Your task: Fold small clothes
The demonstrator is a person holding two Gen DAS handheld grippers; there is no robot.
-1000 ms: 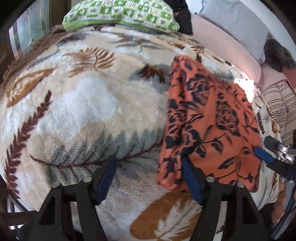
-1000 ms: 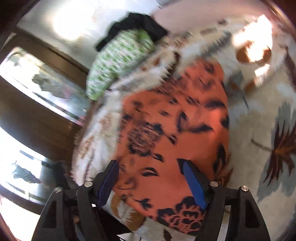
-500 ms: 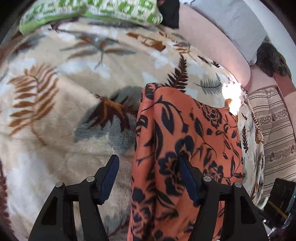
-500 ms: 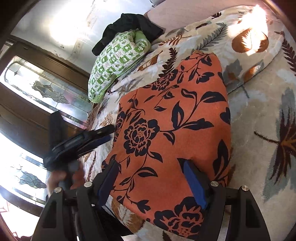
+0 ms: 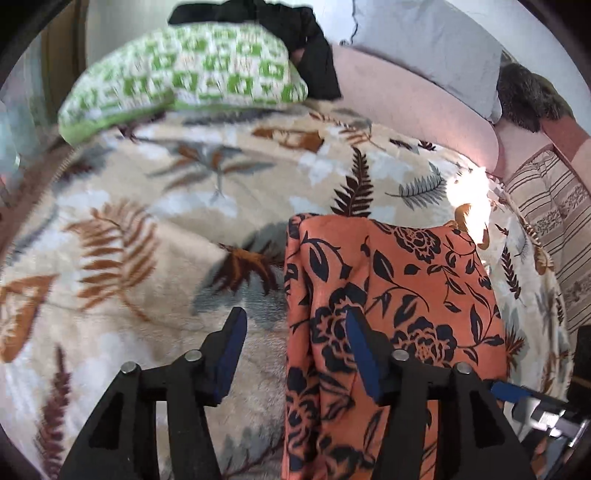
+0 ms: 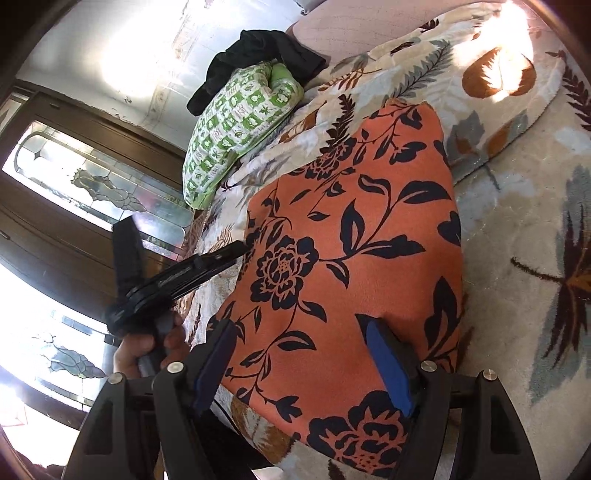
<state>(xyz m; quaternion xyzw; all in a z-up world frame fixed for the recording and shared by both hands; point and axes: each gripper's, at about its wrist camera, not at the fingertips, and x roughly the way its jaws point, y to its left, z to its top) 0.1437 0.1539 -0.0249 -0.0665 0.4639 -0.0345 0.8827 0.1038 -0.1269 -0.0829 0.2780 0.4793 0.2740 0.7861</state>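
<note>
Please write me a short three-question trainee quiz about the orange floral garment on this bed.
1. True or false: the orange floral garment lies on a leaf-patterned blanket.
2. Which rests against the green-and-white patterned pillow? A) black clothing B) a striped towel C) a book
3. Fill in: the right gripper has its jaws ____ above the garment.

Key: 1 true; 2 A, the black clothing; 3 open, with neither blue pad pinching the cloth.
</note>
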